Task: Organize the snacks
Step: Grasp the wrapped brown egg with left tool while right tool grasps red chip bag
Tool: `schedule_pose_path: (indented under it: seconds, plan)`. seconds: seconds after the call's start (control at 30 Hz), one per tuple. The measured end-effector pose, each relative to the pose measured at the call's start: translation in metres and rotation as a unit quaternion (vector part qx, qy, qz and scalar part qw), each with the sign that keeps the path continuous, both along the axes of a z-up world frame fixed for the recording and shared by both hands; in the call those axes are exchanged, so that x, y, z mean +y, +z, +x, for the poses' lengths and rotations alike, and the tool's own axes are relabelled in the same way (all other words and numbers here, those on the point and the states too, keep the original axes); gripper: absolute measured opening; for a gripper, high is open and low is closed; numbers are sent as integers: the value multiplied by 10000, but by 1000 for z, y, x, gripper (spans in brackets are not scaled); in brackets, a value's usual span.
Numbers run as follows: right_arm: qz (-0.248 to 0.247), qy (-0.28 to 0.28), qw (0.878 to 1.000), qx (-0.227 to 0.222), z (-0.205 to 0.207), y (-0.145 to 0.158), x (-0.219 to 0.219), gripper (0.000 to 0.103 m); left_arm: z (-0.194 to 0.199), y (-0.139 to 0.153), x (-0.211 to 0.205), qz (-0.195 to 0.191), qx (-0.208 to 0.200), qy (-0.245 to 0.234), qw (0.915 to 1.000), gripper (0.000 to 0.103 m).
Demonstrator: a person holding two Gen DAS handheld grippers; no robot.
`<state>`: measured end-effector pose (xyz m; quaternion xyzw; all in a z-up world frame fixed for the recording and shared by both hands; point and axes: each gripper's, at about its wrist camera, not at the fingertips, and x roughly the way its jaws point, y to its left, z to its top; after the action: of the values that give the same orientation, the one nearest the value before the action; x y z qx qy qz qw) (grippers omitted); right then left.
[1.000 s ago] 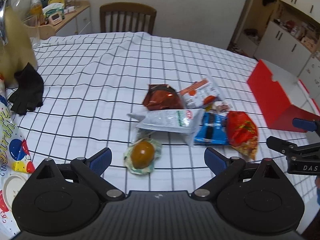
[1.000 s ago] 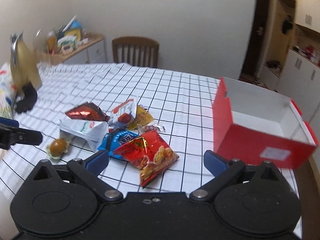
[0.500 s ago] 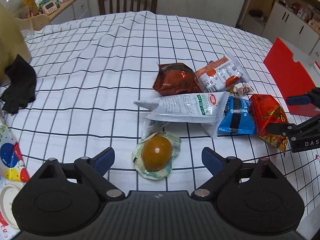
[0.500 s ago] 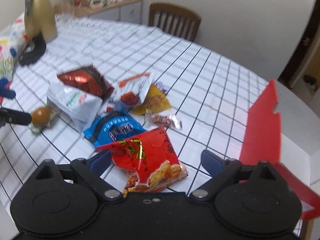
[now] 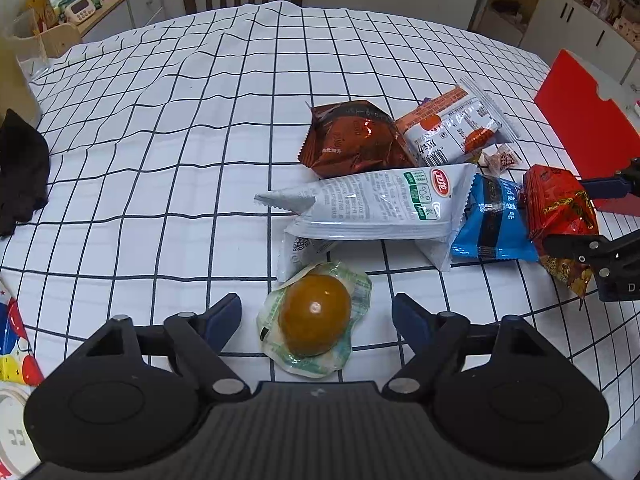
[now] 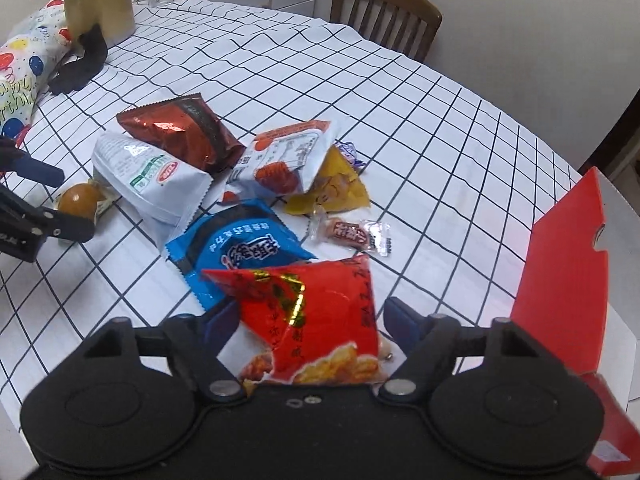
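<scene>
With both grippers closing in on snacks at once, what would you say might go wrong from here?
1. The left gripper, closing, straddles the round brown sealed snack; it is smooth and domed, so it may slip out.
2. The right gripper, also closing, straddles the red bag, whose corner overlaps the blue packet; lifting may drag that along.
3. A hard squeeze could crush the red bag's contents.

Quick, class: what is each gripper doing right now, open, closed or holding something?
Left gripper: open, jaws closing around the wrapped brown egg, pads not yet touching.
Right gripper: open, jaws closing around the red snack bag, no firm grip yet.
</scene>
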<state>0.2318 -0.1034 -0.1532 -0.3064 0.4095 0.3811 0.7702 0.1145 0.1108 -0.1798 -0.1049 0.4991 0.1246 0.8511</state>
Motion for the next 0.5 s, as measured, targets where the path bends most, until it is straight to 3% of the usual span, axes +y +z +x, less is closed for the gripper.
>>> schedule_pose_path:
  seconds: [0.5]
  plan:
    - [205, -1000, 9945, -251, -27, 10, -18, 61, 2, -7, 0, 130, 92, -212, 9996, 53]
